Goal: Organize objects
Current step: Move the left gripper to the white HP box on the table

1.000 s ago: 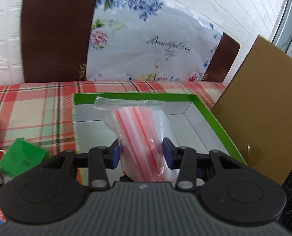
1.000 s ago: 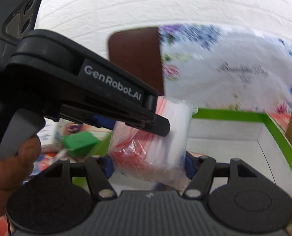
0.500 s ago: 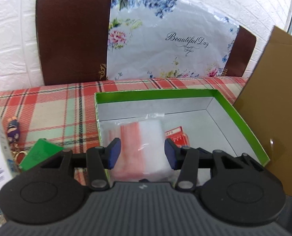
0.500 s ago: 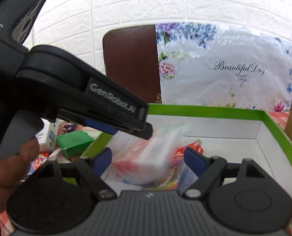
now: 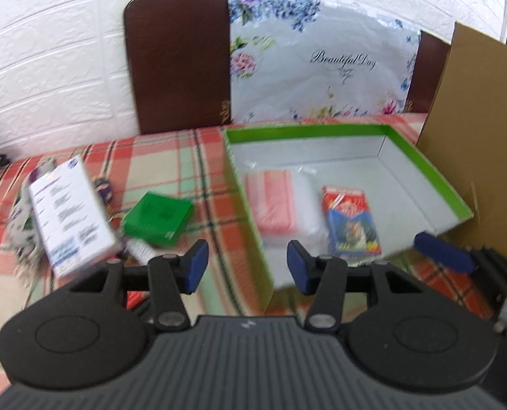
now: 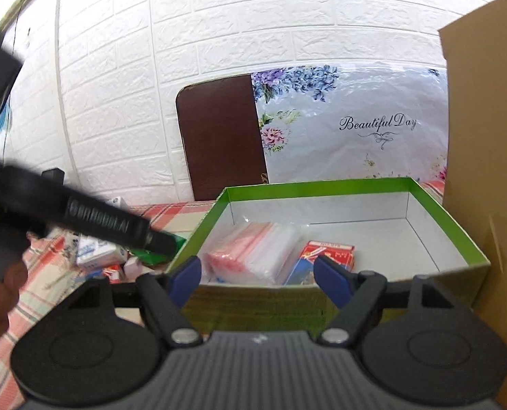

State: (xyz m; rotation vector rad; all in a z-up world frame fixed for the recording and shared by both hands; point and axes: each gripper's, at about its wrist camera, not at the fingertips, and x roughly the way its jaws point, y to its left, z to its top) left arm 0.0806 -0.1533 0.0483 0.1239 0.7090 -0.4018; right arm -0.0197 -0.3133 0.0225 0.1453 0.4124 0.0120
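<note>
Zip bags (image 5: 280, 205), gripped a second ago, are now laid in the green box (image 5: 424, 167) beside the cards (image 5: 350, 220), both tongs (image 5: 244, 270) (image 6: 258, 278) spread empty, so another desk item is due.

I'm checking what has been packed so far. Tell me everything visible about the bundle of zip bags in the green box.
The bundle of zip bags is a soft stack of clear plastic bags with red-pink seal strips massed at one end. It lies flat on the grey floor of the green box, by its left wall, with a red and blue card pack close beside it. Neither gripper touches it.
</note>
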